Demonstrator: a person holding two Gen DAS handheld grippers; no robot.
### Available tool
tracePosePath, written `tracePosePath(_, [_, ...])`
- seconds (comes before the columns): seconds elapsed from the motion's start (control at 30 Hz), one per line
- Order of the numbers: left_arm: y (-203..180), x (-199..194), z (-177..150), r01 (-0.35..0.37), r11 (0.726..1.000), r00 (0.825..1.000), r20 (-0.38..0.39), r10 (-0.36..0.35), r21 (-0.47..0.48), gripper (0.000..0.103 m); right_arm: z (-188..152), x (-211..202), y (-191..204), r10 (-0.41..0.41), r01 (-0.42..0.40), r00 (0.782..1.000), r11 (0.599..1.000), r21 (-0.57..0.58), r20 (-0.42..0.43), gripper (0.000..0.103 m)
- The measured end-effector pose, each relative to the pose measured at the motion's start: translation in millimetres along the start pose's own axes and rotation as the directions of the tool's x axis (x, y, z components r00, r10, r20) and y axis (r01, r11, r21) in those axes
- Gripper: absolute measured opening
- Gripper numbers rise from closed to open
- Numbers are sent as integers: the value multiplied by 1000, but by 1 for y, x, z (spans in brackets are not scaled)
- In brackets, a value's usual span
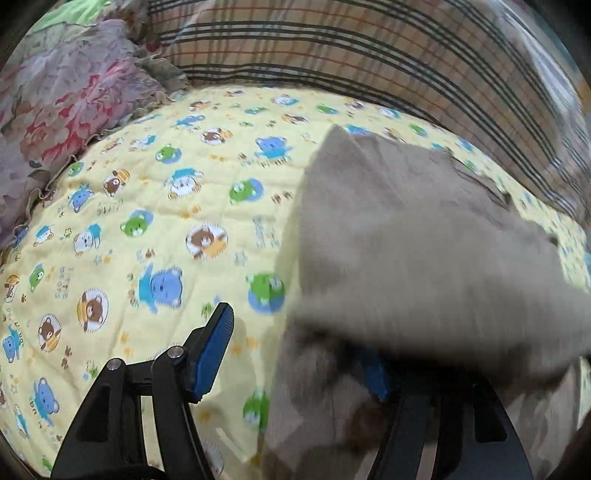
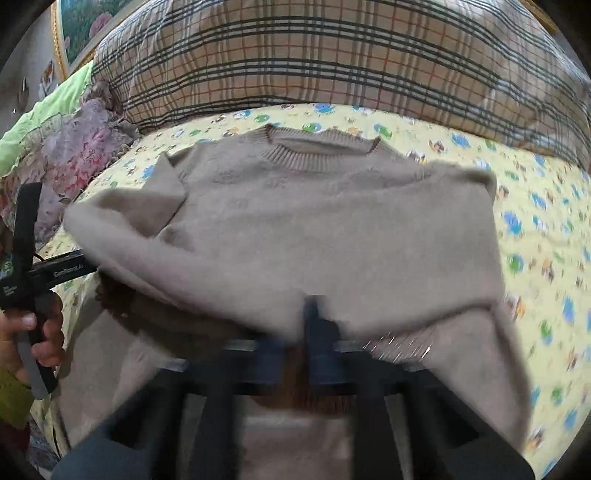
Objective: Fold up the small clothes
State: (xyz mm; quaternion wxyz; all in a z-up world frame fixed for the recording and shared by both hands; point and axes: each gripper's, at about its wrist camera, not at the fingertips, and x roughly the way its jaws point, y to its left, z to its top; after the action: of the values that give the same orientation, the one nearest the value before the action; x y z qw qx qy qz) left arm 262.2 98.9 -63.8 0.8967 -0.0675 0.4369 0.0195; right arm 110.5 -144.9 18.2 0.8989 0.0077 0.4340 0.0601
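A small beige knit sweater lies on a yellow bear-print quilt, its ribbed collar at the far side. Its lower part is lifted and draped toward the collar. My right gripper is shut on the sweater's lower edge, jaws close together with fabric between them. In the left wrist view the sweater fills the right side. My left gripper has jaws wide apart; the left pad is bare, and the right pad is partly under the cloth. The left gripper also shows in the right wrist view, at the sweater's left edge.
A plaid pillow lies along the far side of the quilt. A floral ruffled pillow sits at the far left. A green blanket and a framed picture are beyond it.
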Motion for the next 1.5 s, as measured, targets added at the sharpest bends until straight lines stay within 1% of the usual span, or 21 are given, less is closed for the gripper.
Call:
tracePosePath(0.1, [-6,8,7,-44,998,999,19,44,-37,66,37,-29,-8,-81,93,986,993,-75,147,9])
tracePosePath(0.17, [-3,10,9,-35,997,999,17,36,-73,68,59,-65,-19,-147,179,940,981,-79,309,9])
tracePosePath(0.23, [-3,7,9,-20,995,999,34,23,-101,70,68,-86,-27,-216,282,876,955,-94,431,9])
tracePosePath(0.27, [-4,3,8,-31,993,998,50,36,-111,70,68,-88,-32,-211,290,865,951,-110,456,9])
tracePosePath(0.3, [-4,0,7,-33,992,997,62,41,-121,70,64,-85,-38,-194,280,867,952,-126,458,9])
tracePosePath(0.37, [1,-8,3,-37,987,995,82,51,-156,70,48,-62,-42,-224,317,881,933,-168,418,9])
tracePosePath(0.43, [9,-10,-2,-26,980,996,73,41,-200,70,28,-34,-48,-233,310,914,929,-202,332,9])
tracePosePath(0.53, [18,-9,-8,-33,977,997,54,46,-212,70,-5,1,-57,-217,256,957,944,-209,192,9])
tracePosePath(0.67, [28,-10,-15,-14,969,999,48,26,-245,70,-24,11,-56,-196,219,973,949,-228,118,9])
tracePosePath(0.73, [29,-7,-14,-7,969,999,38,17,-247,70,-26,7,-57,-193,215,975,948,-235,112,15])
tracePosePath(0.8, [33,-6,-14,7,967,999,33,2,-256,70,-27,7,-62,-176,184,983,957,-226,56,28])
tracePosePath(0.9, [37,-7,-15,25,971,1000,22,-21,-238,70,-36,-1,-77,-101,98,995,983,-156,-11,42])
tracePosePath(0.93, [37,-9,-14,34,973,999,16,-31,-229,70,-38,-5,-81,-70,67,997,989,-130,-22,44])
tracePosePath(1.03, [42,-24,-22,51,979,999,-2,-52,-198,70,-46,-30,-98,82,-83,996,996,-22,-19,51])
tracePosePath(1.1, [46,-37,-27,31,981,1000,2,-31,-193,69,-47,-45,-113,153,-154,988,987,53,19,56])
tracePosePath(1.2, [52,-60,-32,59,974,998,25,-55,-218,69,-40,-58,-137,203,-213,976,961,174,72,57])
tracePosePath(1.23, [51,-70,-31,84,969,996,52,-74,-233,69,-36,-58,-144,201,-213,976,955,207,78,57])
tracePosePath(1.3, [39,-77,-25,121,972,992,65,-110,-201,69,-29,-49,-153,193,-201,980,944,263,56,57])
tracePosePath(1.33, [31,-78,-21,132,974,990,72,-120,-184,69,-28,-39,-157,193,-187,981,929,320,12,57])
tracePosePath(1.4, [17,-78,-15,145,977,987,90,-132,-155,69,-31,-30,-161,220,-197,975,899,391,-16,57])
tracePosePath(1.5, [3,-67,-7,167,976,982,107,-153,-138,69,-42,-20,-161,309,-273,951,823,499,10,57])
